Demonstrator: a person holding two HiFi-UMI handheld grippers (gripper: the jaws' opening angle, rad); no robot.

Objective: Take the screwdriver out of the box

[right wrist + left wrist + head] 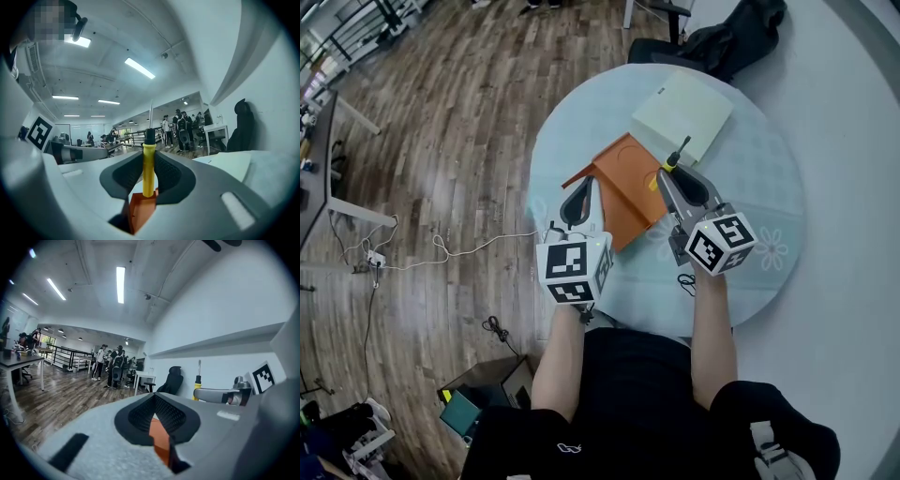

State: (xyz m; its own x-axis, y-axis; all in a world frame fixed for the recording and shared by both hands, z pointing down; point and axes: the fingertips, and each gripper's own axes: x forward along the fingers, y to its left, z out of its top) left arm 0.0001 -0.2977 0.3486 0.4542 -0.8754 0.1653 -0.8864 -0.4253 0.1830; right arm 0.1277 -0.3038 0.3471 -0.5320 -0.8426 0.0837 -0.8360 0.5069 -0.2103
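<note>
My right gripper [673, 174] is shut on the yellow handle of the screwdriver [672, 161], which stands upright between the pads [148, 168] with its black collar and shaft pointing up. The open orange box [628, 192] lies below it on the round table and shows under the handle [140, 208]. My left gripper [584, 185] hovers at the box's left edge, by a raised flap. Its jaws stand a narrow gap apart, and the orange box [161, 439] fills that gap. I cannot tell whether they grip it. The screwdriver [198, 380] shows from the left gripper view too.
A pale green flat box [684, 117] lies on the round light-blue table [750, 187] behind the orange box. A black chair with dark cloth [722, 37] stands at the table's far side. Cables [459, 248] trail on the wooden floor at left. People stand far off.
</note>
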